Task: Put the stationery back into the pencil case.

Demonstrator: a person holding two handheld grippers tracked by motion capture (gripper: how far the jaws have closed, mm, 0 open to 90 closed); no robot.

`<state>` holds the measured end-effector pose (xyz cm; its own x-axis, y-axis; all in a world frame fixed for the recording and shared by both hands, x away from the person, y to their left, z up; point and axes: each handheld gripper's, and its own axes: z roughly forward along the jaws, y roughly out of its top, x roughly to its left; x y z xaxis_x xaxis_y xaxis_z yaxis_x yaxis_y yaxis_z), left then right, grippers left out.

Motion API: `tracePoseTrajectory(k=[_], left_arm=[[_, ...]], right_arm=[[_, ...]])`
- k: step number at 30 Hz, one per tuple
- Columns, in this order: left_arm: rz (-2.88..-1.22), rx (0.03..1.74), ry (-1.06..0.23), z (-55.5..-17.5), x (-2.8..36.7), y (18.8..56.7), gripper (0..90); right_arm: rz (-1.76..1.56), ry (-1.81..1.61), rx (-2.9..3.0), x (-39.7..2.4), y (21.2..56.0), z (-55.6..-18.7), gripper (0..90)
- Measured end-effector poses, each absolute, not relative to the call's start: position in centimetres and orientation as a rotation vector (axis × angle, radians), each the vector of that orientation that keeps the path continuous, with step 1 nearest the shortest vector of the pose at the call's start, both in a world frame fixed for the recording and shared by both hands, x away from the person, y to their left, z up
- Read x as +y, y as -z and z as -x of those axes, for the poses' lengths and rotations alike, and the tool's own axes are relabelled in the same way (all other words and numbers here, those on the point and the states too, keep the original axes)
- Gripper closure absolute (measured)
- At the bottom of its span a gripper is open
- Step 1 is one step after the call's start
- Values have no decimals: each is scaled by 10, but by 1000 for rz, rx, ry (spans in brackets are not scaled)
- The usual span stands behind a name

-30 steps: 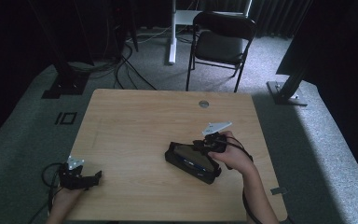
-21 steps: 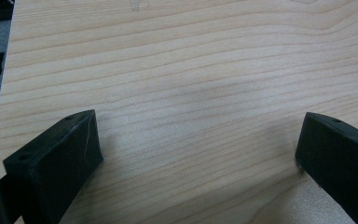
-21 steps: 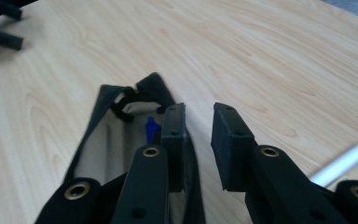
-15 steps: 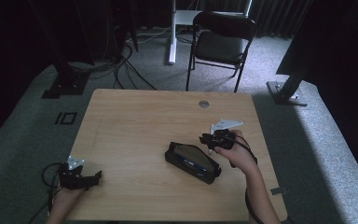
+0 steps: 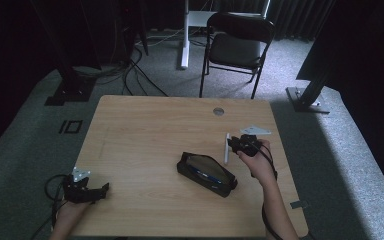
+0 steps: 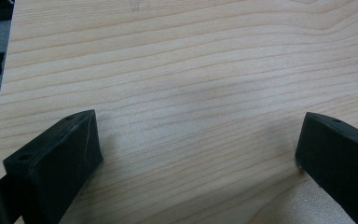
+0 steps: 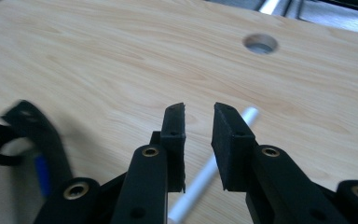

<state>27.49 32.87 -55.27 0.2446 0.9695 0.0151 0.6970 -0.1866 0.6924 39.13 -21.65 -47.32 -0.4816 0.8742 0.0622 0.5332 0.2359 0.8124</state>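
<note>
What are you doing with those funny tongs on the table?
A person sits at a wooden table with a set of tongs in each hand. The right tongs hang just above a white pen that lies on the table, and their jaws are a little apart, not squeezing it. Beside the pen sits an open black pencil case with something blue inside. The left tongs rest wide open near the table's front corner, holding nothing.
</note>
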Motion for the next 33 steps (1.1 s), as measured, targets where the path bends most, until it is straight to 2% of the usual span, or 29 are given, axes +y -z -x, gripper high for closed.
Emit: tracePoseTrajectory(k=[20, 33], left_arm=[[-1957, 1515, -627, -275, 329, 553, 3], [-1957, 1515, -626, -275, 329, 553, 3]], right_arm=[[-1465, -1042, 2058, -224, 514, -405, 723], [-1546, -1018, 2013, -222, 525, -417, 714]])
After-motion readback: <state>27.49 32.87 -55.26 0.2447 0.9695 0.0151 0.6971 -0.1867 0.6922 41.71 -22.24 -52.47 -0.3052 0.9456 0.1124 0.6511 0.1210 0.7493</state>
